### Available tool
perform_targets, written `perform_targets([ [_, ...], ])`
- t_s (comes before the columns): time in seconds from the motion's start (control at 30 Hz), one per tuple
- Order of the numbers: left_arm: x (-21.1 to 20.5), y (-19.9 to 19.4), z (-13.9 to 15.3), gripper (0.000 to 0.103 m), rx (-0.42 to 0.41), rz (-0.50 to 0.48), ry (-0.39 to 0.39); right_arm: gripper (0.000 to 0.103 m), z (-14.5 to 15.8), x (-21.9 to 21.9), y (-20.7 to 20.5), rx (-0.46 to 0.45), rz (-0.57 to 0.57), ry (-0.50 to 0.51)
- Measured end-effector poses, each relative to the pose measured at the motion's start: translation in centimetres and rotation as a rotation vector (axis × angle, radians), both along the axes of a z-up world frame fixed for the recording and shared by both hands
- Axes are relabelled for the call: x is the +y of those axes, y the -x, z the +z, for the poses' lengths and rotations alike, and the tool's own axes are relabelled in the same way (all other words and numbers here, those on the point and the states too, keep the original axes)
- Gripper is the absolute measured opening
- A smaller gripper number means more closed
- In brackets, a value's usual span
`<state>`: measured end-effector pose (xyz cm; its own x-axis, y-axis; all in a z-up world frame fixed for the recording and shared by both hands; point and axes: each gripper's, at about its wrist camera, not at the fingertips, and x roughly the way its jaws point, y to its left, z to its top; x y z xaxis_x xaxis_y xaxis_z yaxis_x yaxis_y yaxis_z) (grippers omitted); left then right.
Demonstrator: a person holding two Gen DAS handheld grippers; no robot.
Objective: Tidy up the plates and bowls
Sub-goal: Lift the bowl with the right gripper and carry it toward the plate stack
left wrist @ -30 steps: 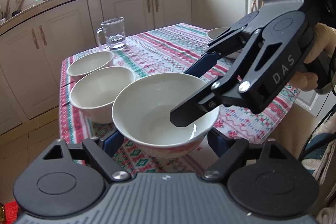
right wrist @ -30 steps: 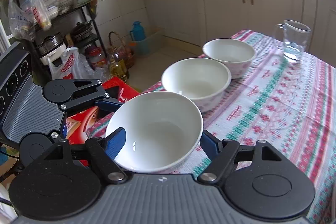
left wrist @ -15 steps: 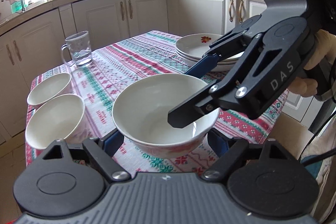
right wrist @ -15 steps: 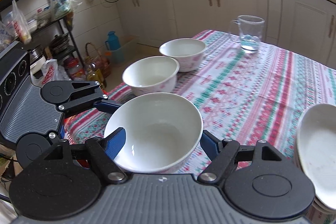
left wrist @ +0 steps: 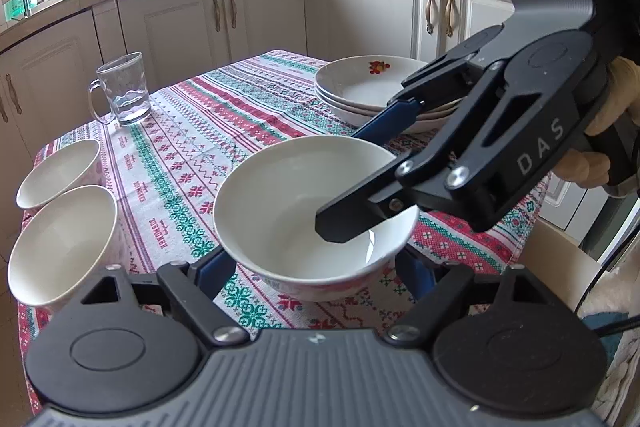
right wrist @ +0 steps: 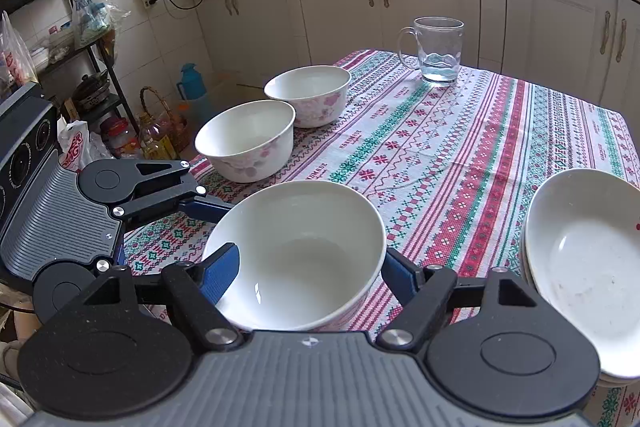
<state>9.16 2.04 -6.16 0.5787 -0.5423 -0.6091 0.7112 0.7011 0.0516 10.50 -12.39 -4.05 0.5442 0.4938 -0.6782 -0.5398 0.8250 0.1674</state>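
A white bowl point(left wrist: 304, 211) with a pink pattern is held above the patterned tablecloth point(left wrist: 208, 131) by both grippers. My left gripper point(left wrist: 316, 267) is shut on its two sides. My right gripper point(right wrist: 308, 267) is shut on the same bowl point(right wrist: 296, 251) from the other direction, and shows in the left wrist view with one finger over the rim. Two more white bowls point(right wrist: 246, 141) point(right wrist: 308, 95) stand side by side at the table's left edge. A stack of white plates point(left wrist: 376, 91) sits at the right; it also shows in the right wrist view point(right wrist: 584, 259).
A glass mug point(left wrist: 124, 91) stands at the far side of the table. White kitchen cabinets point(left wrist: 260, 11) run behind the table. A metal shelf with bags and pots point(right wrist: 72, 47) and bottles on the floor point(right wrist: 156, 139) are beyond the table's left edge.
Both grippers have carried the bowl to the right, away from the two standing bowls and toward the plate stack, which has come into view.
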Motion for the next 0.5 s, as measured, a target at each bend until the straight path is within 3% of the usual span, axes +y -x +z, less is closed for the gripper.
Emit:
perform_targets([
  [0.37,-0.47,-0.60,-0.47,0.088,0.017,-0.009,0.005,0.085,-0.46,-0.67,-0.34,0.024,-0.017,-0.004],
  [0.47,-0.39,-0.43,-0.37,0.095,0.007,-0.012,0.004,0.102,-0.50,-0.74,-0.34,0.013,-0.026,-0.019],
  [0.5,-0.32,-0.37,-0.39,0.095,0.004,-0.007,0.001,0.103,-0.38,-0.77,-0.25,0.002,-0.030,-0.022],
])
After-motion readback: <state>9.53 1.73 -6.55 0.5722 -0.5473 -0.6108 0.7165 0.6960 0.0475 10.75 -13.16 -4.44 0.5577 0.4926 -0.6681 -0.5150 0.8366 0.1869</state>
